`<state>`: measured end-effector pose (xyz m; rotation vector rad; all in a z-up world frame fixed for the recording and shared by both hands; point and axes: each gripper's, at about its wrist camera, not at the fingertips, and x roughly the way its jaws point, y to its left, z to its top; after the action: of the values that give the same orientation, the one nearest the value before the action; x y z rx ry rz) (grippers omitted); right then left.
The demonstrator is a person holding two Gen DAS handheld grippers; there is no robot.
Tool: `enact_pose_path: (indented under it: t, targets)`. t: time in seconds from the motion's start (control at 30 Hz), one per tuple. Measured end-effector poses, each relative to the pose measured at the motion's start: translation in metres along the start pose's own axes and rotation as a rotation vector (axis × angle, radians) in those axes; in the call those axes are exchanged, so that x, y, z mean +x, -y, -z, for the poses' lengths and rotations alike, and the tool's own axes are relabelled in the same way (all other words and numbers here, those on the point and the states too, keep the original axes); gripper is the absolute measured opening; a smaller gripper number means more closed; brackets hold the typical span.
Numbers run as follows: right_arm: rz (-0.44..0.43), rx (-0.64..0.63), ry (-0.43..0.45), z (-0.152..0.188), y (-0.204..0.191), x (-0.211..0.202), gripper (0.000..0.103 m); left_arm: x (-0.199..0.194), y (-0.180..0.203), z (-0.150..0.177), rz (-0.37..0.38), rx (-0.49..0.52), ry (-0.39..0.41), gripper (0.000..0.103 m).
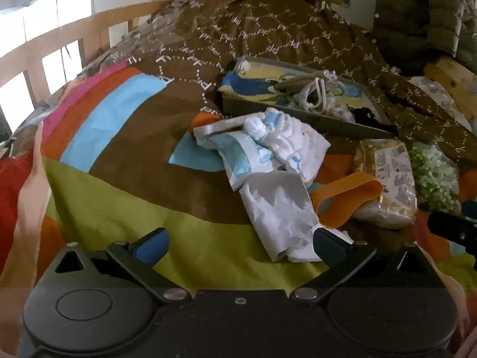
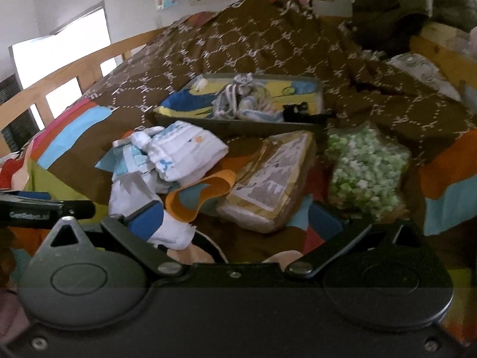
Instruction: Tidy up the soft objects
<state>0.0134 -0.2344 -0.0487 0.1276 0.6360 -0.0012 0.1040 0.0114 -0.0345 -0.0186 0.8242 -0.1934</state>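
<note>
A pile of diapers [image 1: 262, 152] is lying on the bed [image 1: 143, 155]. A tray [image 1: 301, 119] is sitting just behind it, holding small cloth items [image 1: 313, 92]. A wrapped pack [image 1: 387, 179] is lying right of the pile, with a bag of pellets [image 1: 432, 176] farther right.

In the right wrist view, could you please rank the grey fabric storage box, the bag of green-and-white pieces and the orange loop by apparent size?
1. Grey fabric storage box
2. Bag of green-and-white pieces
3. Orange loop

White "PP" letters repeat across the brown blanket [image 1: 268, 38]; the yellow packet's [image 1: 390, 179] label print is unreadable.
</note>
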Motion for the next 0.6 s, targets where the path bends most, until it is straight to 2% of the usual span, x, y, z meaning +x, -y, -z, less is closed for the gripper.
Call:
enact_pose_path:
  t: [0.17,0.27,0.4,0.6]
  targets:
    - [-0.048,-0.014,-0.033,-0.012,0.000,0.026,0.103,0.015,-0.001,-0.005,0.007,-0.023,-0.026,0.102]
    - [-0.068,-0.012,-0.016,-0.019,0.001,0.038,0.103,0.023,-0.001,-0.007,0.005,-0.033,-0.034,0.102]
    - [-0.088,-0.087,0.030,-0.027,-0.003,0.049,0.103,0.033,0.001,-0.009,0.011,-0.029,-0.060,0.102]
    - [-0.114,-0.164,0.011,-0.036,-0.006,0.079,0.103,0.045,0.008,-0.011,0.033,-0.007,-0.076,0.102]
